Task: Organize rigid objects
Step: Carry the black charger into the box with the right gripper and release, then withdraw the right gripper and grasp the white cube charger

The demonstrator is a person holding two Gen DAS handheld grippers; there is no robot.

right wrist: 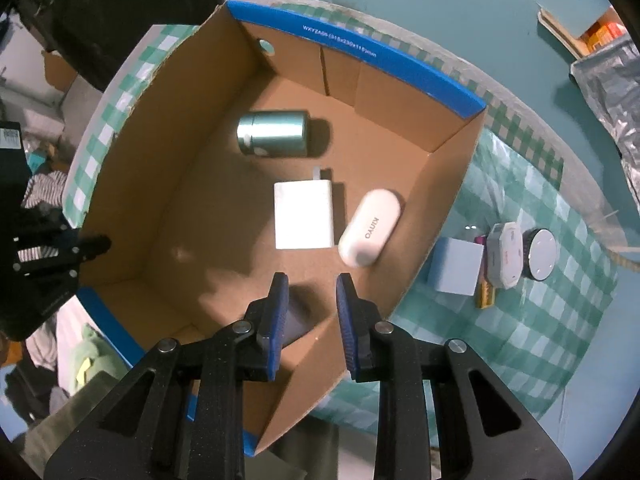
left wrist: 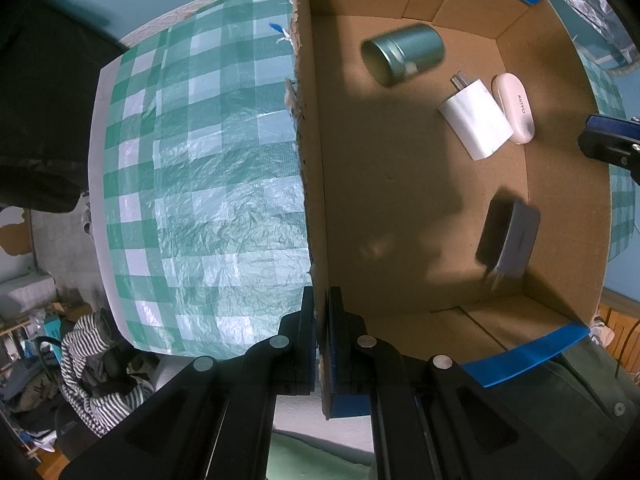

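Observation:
A cardboard box (left wrist: 316,168) with blue-taped edges stands on a green checked tablecloth. My left gripper (left wrist: 321,300) is shut on the box's near wall. Inside lie a teal metal tin (left wrist: 402,54) on its side, a white charger (left wrist: 476,122), a white oval case (left wrist: 514,106) and a dark grey charger (left wrist: 508,238), blurred. My right gripper (right wrist: 310,284) is open and empty above the box floor, with the grey charger (right wrist: 296,316) just below its jaws. The tin (right wrist: 274,133), white charger (right wrist: 303,216) and oval case (right wrist: 370,228) lie beyond it. The right gripper shows at the edge of the left wrist view (left wrist: 612,142).
Outside the box's right wall on the tablecloth (right wrist: 532,320) sit a pale blue block (right wrist: 458,266), a white hexagonal object (right wrist: 505,256), a round black-rimmed disc (right wrist: 542,254) and a small yellow item (right wrist: 486,300). Clothes and clutter lie on the floor beyond the table edge.

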